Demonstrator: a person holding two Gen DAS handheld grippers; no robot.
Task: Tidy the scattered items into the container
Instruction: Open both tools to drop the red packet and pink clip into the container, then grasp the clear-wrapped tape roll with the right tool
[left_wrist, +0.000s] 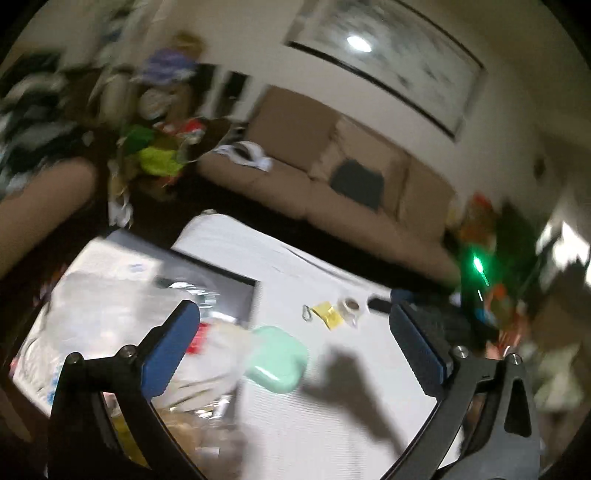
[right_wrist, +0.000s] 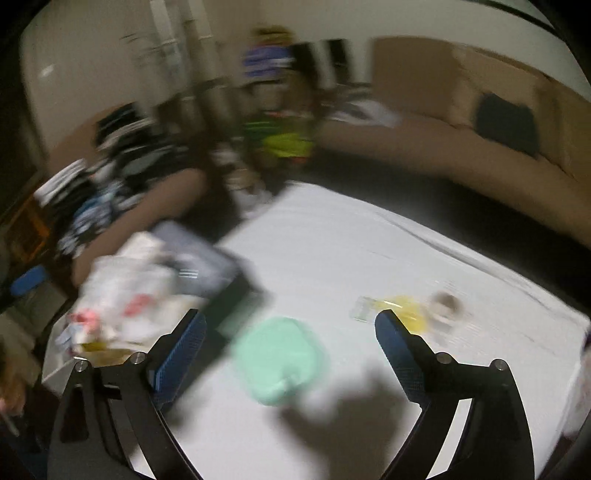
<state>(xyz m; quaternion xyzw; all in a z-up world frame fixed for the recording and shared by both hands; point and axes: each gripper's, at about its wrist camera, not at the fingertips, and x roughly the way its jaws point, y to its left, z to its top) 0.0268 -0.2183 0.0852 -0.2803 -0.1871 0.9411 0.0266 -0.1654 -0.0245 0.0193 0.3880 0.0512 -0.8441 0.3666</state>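
A mint-green case lies on the white table, between and just below the fingertips of my left gripper, which stands wide open and holds nothing. Left of it is the dark-rimmed container, stuffed with plastic bags. Farther back lie a yellow packet, a small white roll and a dark item. In the blurred right wrist view my right gripper is also open and empty above the mint case. The container is at its left and the yellow packet at its right.
A beige sofa with a dark cushion runs behind the table. A person in a patterned top sits at the left. A colourful heap of clutter stands beyond the container. More clutter fills the right side.
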